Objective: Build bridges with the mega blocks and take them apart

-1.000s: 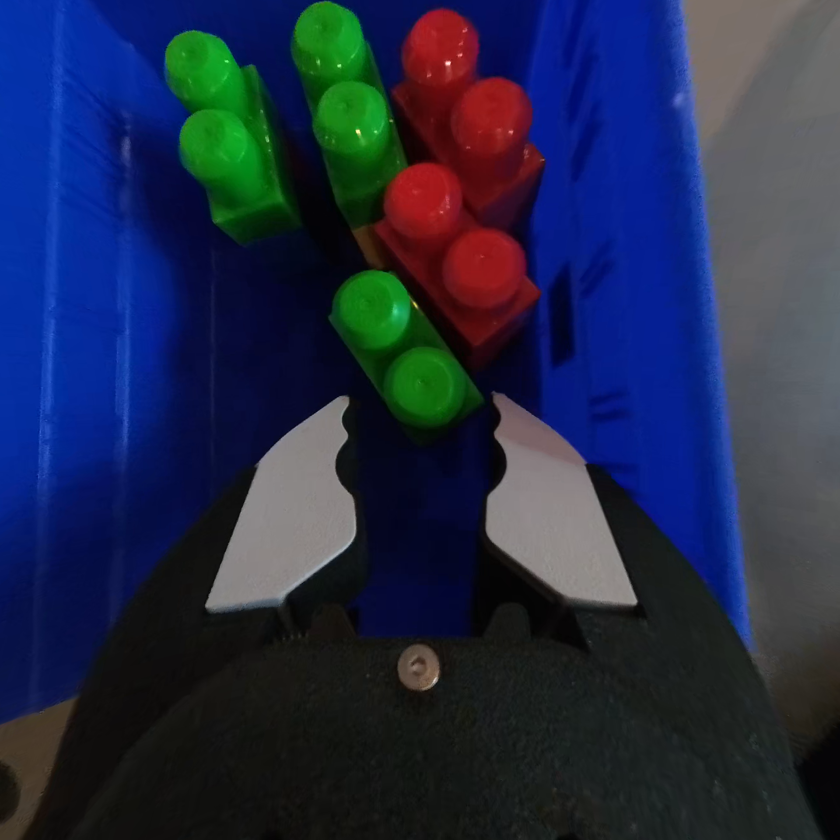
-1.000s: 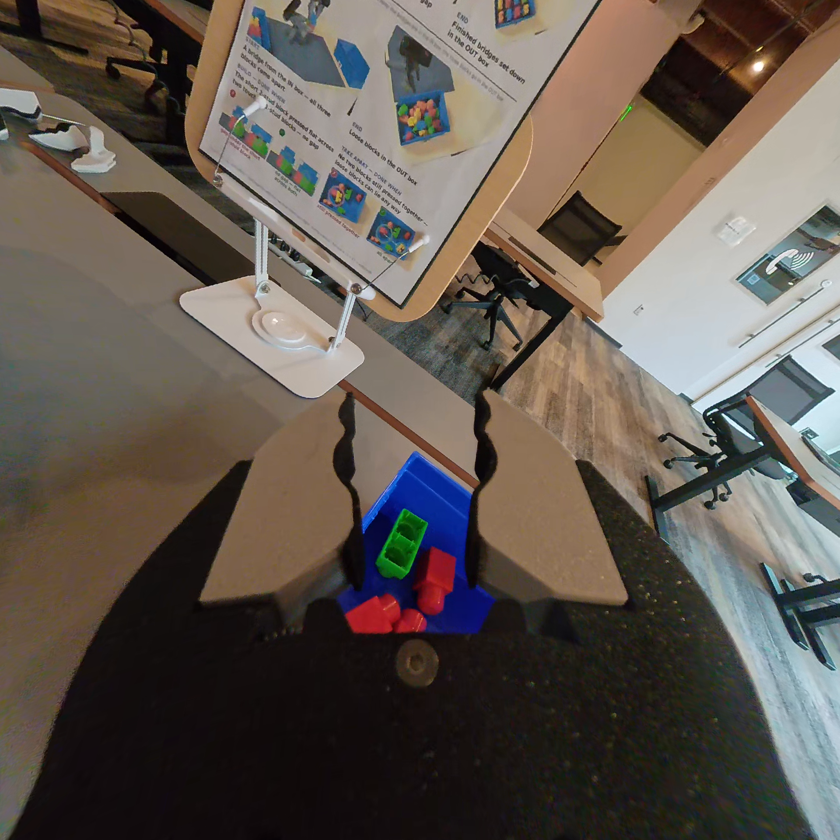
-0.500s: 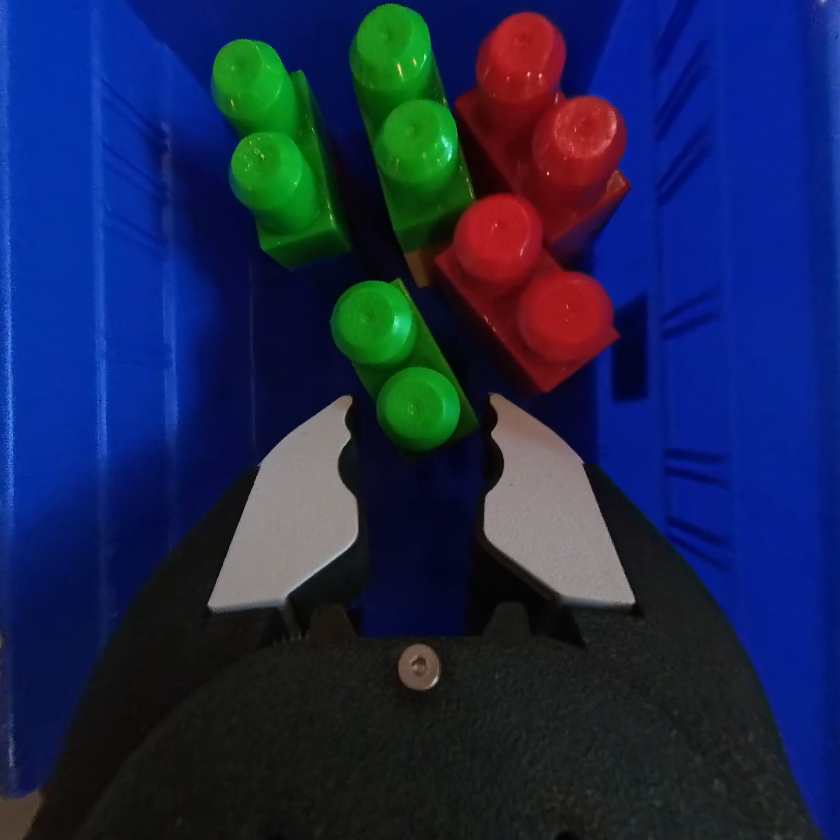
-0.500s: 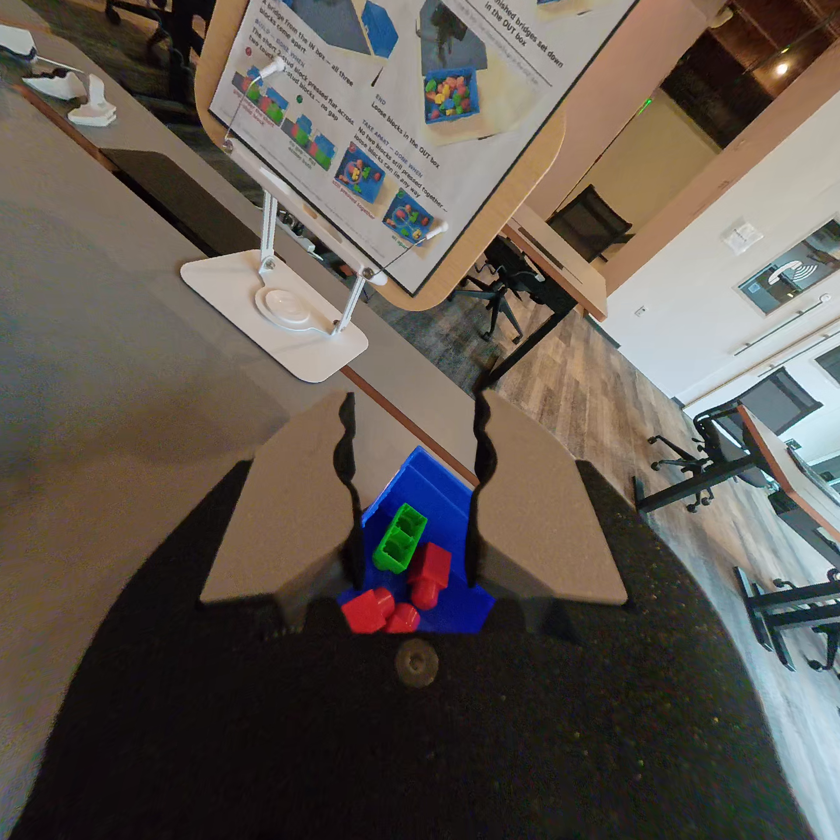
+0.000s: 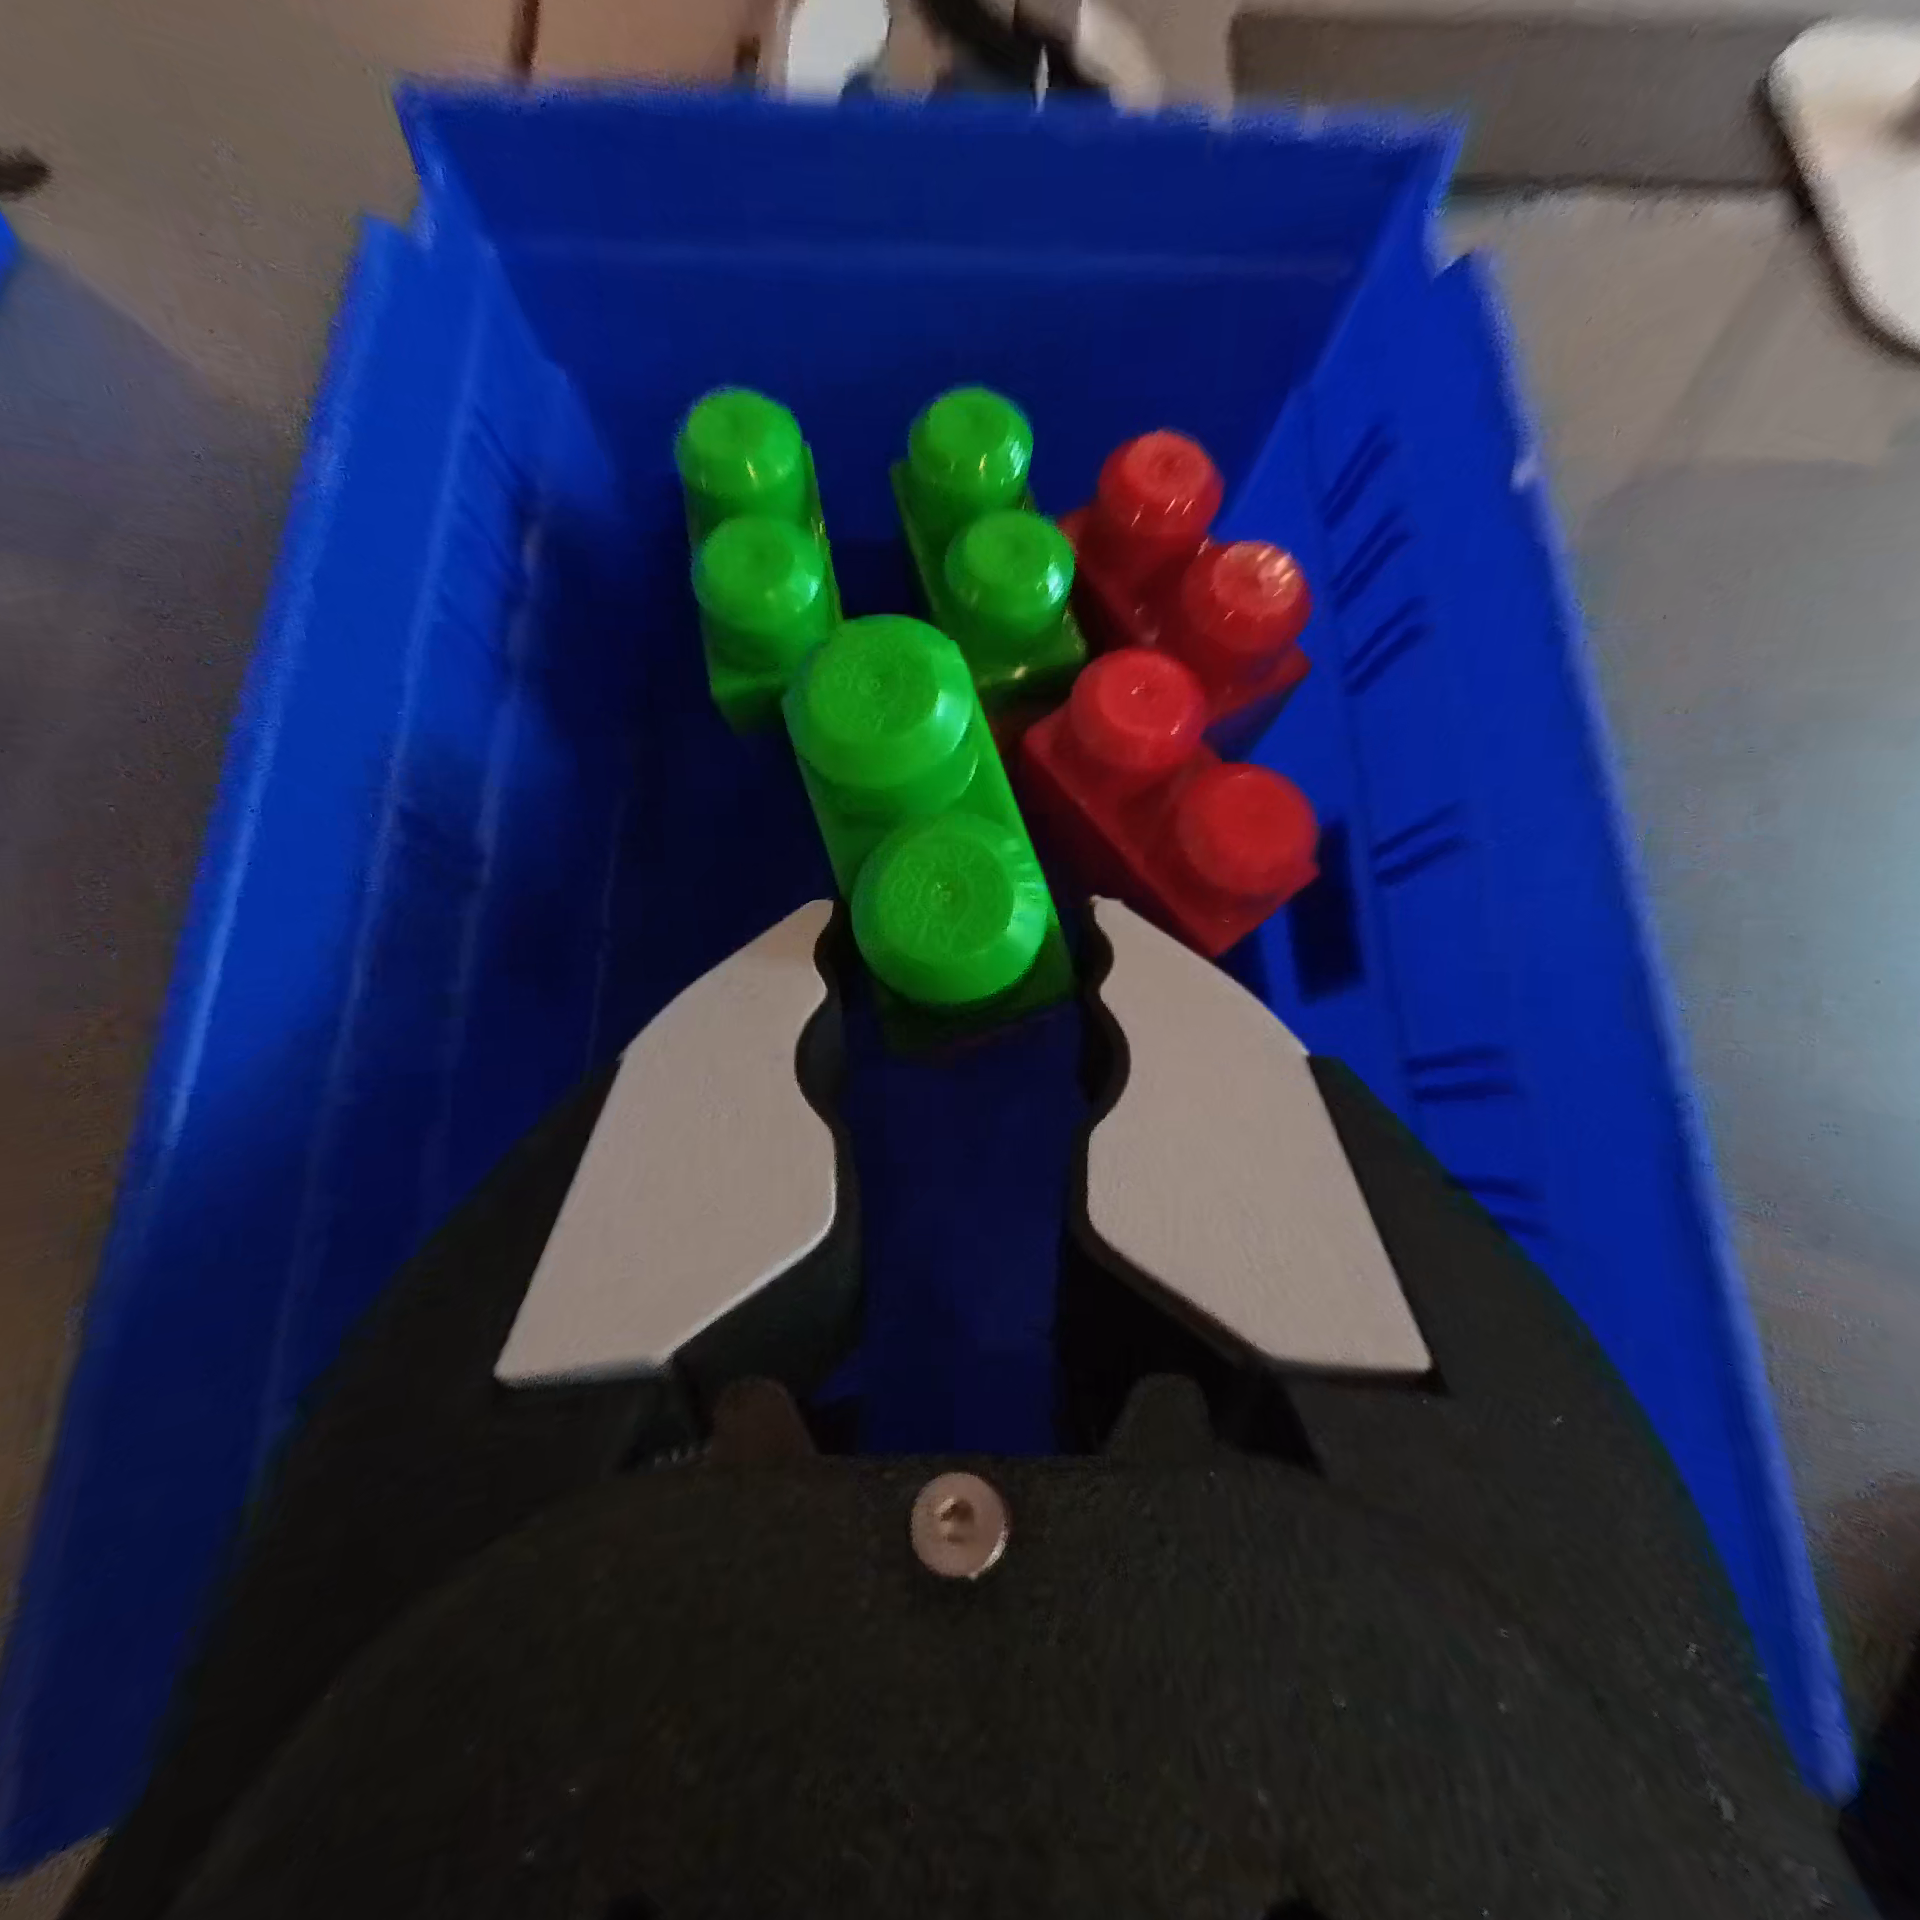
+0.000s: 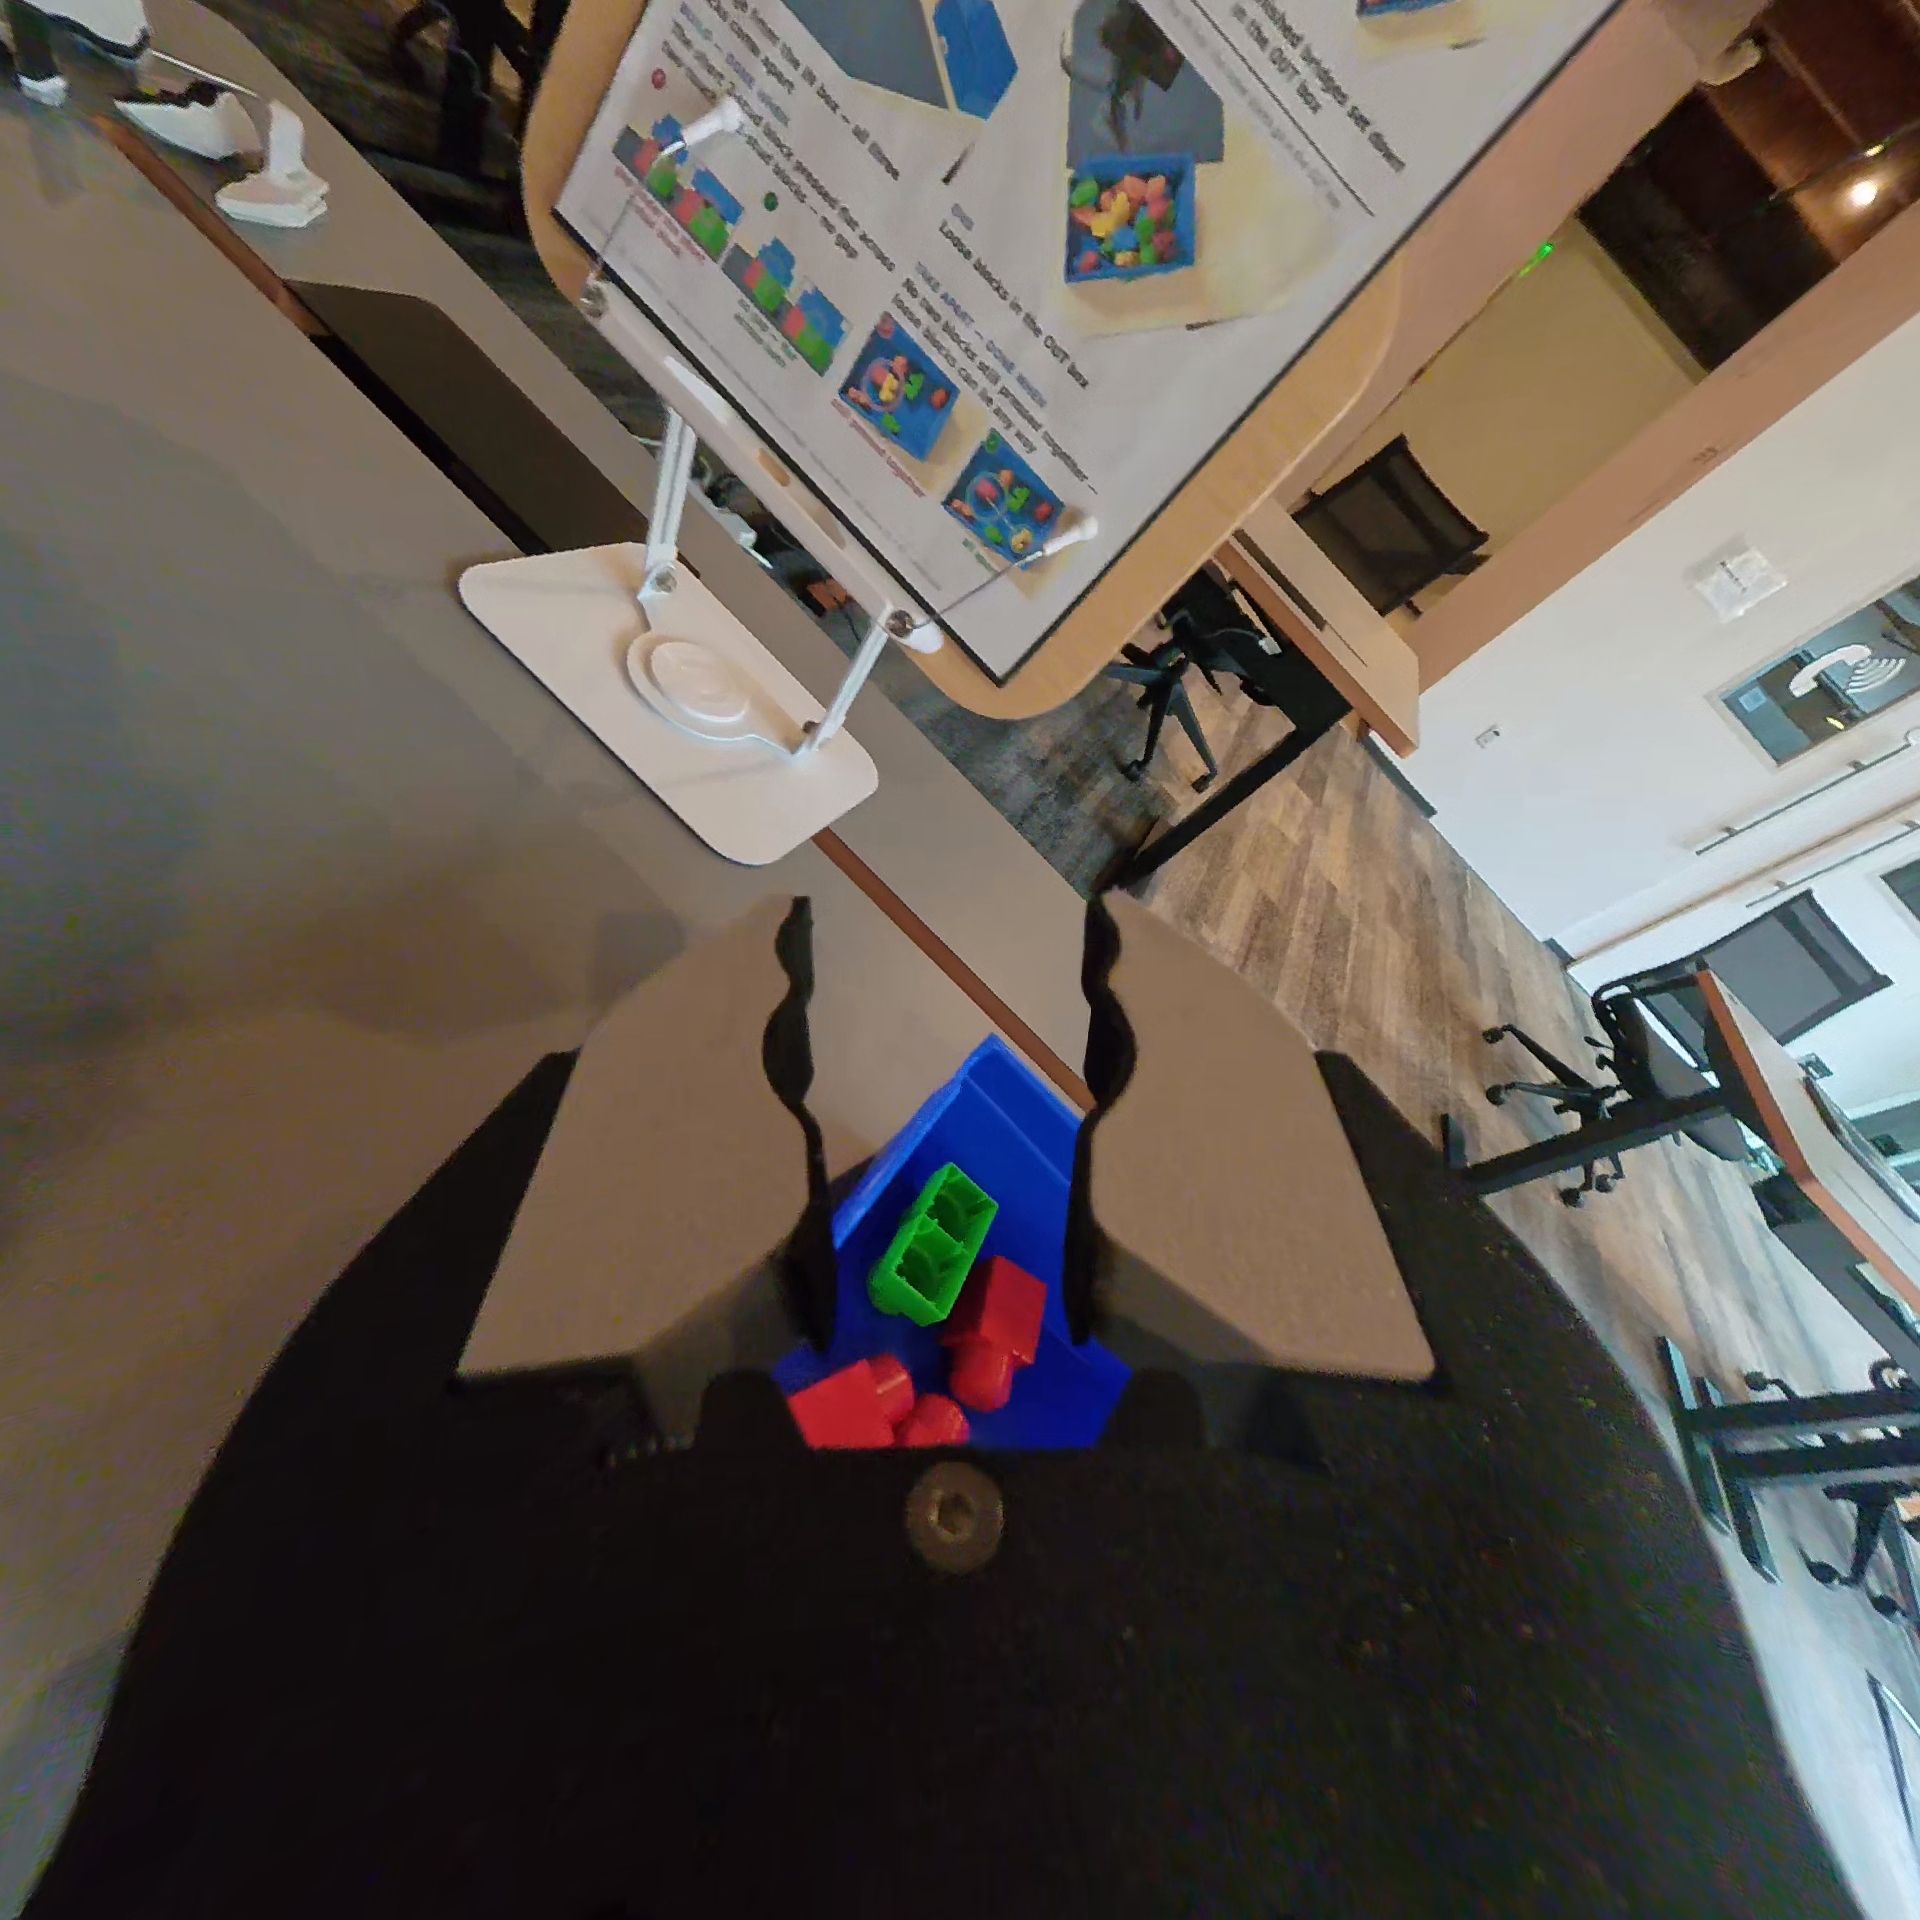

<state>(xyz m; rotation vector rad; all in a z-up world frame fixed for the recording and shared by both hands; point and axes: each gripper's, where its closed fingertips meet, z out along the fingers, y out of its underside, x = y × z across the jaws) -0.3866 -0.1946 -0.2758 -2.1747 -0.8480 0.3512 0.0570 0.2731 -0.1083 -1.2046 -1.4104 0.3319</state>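
Observation:
In the left wrist view my left gripper is shut on a green two-stud block and holds it raised above the floor of a blue bin. Two more green blocks and two red blocks stand lower down in that bin. In the right wrist view my right gripper is open and empty, held above the grey table. Between its fingers I see another blue bin holding an upturned green block and two red blocks.
A white stand base carries a tilted instruction board near the table's brown far edge. Office chairs and desks stand on the wooden floor beyond. A white object lies to the right of the left bin. Left tips to right tips: about 65 cm.
My left gripper has closed on the nearest green block and lifted it, pulling back so the whole bin shows. My right gripper has shifted slightly and stayed open.

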